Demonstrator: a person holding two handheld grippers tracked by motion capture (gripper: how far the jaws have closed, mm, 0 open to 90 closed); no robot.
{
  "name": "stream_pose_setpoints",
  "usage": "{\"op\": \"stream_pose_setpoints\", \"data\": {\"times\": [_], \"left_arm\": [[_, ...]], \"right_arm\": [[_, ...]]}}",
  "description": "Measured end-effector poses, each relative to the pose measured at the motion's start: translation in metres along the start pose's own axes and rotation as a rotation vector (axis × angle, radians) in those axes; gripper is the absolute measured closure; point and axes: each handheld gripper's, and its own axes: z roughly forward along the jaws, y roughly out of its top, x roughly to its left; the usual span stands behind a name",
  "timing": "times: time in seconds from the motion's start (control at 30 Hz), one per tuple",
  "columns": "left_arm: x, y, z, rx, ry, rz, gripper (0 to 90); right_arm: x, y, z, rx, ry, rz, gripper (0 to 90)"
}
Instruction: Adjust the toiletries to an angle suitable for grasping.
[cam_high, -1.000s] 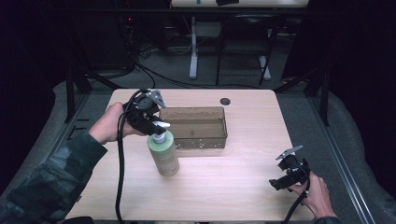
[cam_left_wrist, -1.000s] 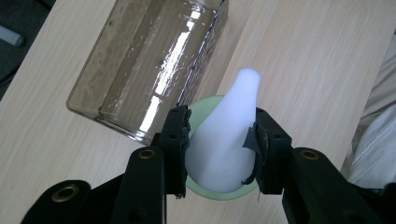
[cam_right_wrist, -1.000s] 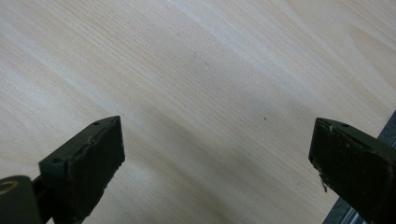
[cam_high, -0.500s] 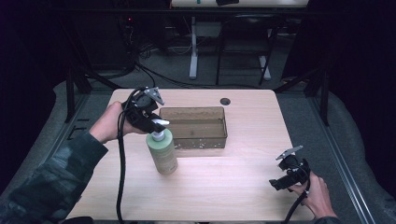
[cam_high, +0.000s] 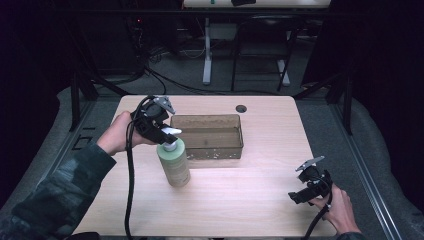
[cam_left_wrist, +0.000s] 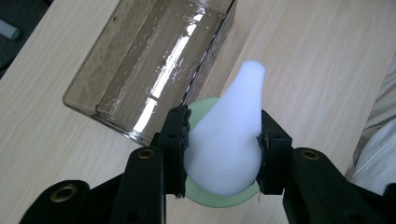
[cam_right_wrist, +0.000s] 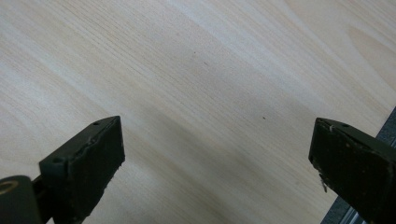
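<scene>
Clamping my left tool (cam_left_wrist: 223, 154) on the white pump head (cam_left_wrist: 229, 140) of the green bottle (cam_high: 174, 165), upright at 7 o'clock of the clear tray (cam_high: 207, 136), I risk slippage or tipping, while my right tool (cam_right_wrist: 215, 163) gapes empty over the bench (cam_high: 250, 190).
</scene>
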Motion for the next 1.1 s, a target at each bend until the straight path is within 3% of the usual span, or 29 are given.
{"op": "stream_pose_setpoints", "data": {"times": [0.4, 1.1], "left_arm": [[-0.002, 0.003, 0.000, -0.002, 0.020, -0.003, 62.8], [0.000, 0.014, -0.014, -0.004, 0.034, 0.006, 62.9]], "right_arm": [[0.000, 0.000, -0.001, -0.001, -0.003, 0.001, 2.9], [-0.001, 0.000, -0.001, -0.003, -0.003, -0.002, 3.3]]}}
